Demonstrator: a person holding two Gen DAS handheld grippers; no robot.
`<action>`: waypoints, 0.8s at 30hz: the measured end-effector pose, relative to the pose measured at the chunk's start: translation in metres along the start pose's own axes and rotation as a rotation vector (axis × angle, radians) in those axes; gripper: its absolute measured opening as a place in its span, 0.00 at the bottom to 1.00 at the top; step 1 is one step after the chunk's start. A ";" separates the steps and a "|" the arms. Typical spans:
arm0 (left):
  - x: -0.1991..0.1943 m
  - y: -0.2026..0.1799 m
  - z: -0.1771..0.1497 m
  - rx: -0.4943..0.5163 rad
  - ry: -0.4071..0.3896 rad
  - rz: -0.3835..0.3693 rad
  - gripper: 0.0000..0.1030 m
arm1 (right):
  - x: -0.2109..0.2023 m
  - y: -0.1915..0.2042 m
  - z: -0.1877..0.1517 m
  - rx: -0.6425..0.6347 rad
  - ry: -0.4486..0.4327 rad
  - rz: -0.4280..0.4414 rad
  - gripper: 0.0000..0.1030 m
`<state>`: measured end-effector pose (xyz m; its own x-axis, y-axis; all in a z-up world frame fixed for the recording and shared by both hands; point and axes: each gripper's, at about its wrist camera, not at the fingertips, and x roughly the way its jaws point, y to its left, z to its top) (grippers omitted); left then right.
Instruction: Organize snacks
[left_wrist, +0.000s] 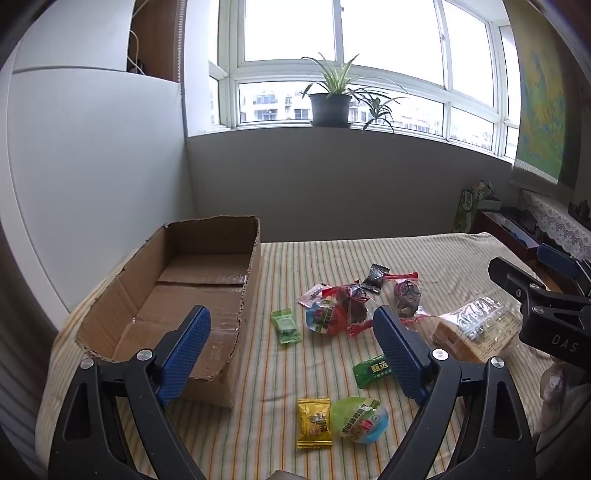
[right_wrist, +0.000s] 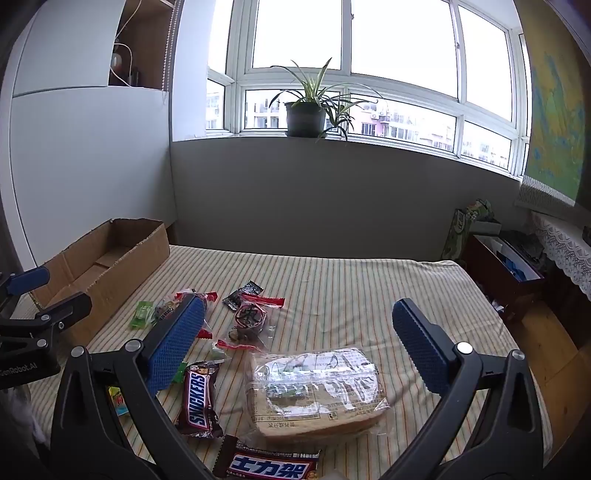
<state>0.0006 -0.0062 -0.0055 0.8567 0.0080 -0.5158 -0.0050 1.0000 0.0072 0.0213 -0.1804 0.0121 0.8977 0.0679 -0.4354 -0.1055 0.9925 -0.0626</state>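
1. Left gripper stood spread wide, pinching nothing.
2. Right gripper likewise spread, empty.
3. Snacks lay loose on the striped cloth; cardboard box at ten o'clock.

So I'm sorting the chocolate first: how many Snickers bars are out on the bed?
2, both in the right wrist view: one Snickers bar left of the bagged bread, another at the bottom edge below the bread. More may be hidden out of frame.
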 end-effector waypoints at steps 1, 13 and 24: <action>0.000 0.000 0.000 0.000 0.000 0.000 0.88 | 0.000 0.000 0.000 0.000 0.000 0.000 1.00; -0.002 0.000 0.001 -0.002 -0.001 -0.002 0.88 | 0.001 0.000 -0.001 0.000 0.002 0.000 1.00; -0.001 -0.001 0.001 -0.002 0.000 -0.001 0.88 | 0.001 0.001 -0.002 -0.003 0.003 0.001 1.00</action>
<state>-0.0001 -0.0076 -0.0040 0.8569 0.0075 -0.5155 -0.0058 1.0000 0.0049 0.0211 -0.1798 0.0105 0.8963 0.0691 -0.4381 -0.1081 0.9920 -0.0647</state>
